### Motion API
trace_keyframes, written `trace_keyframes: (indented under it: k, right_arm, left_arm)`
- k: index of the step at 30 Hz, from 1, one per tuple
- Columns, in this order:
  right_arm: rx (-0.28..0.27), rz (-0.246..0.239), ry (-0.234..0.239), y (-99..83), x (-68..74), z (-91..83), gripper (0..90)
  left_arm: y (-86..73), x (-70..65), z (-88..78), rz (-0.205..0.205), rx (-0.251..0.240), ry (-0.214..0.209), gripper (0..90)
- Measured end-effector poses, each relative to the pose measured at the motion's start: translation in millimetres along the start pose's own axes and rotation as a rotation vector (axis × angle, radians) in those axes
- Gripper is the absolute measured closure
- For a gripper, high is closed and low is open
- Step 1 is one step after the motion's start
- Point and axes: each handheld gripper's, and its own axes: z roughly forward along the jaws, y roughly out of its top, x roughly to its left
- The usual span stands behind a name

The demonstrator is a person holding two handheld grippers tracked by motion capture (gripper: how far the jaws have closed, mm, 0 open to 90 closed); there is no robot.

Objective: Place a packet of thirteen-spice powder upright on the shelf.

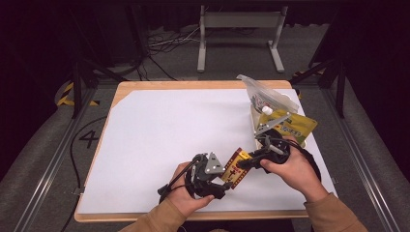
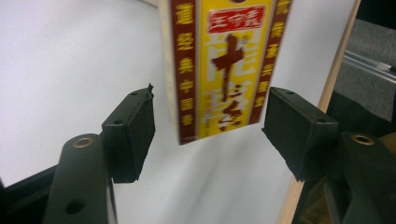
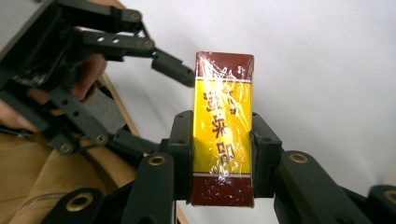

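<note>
A small yellow and dark red box (image 1: 236,168) with Chinese characters, wrapped in clear film, hangs above the white sheet near the table's front edge. My right gripper (image 1: 246,162) comes in from the right and is shut on it; in the right gripper view both pads press the box (image 3: 224,126) on its long sides, right gripper (image 3: 223,154). My left gripper (image 1: 226,180) faces it from the left and stands open. In the left gripper view the box's end (image 2: 219,70) lies between the jaws of the left gripper (image 2: 210,135) with a gap on each side.
A white sheet (image 1: 164,130) covers the wooden table. At the right edge lie a clear plastic bag (image 1: 263,95) and a yellow packet (image 1: 292,126). A grey metal stand (image 1: 239,29) and cables are on the floor beyond the table.
</note>
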Motion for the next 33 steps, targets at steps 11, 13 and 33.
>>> trace_keyframes:
  k: [11,13,33]
  right_arm:
    - [0.065,-0.163,-0.138,11.3,5.9,-30.9,68.4]
    - [0.073,-0.180,-0.149,12.0,5.6,-33.7,68.4]
    - [0.139,-0.395,-0.265,22.0,-8.2,-75.2,68.5]
  left_arm:
    - [-5.2,20.5,-11.0,-0.068,-0.012,0.004,33.5]
    - [-6.8,24.3,-13.2,-0.078,-0.014,0.009,33.5]
    - [-27.2,57.1,-23.2,-0.169,0.010,0.060,36.3]
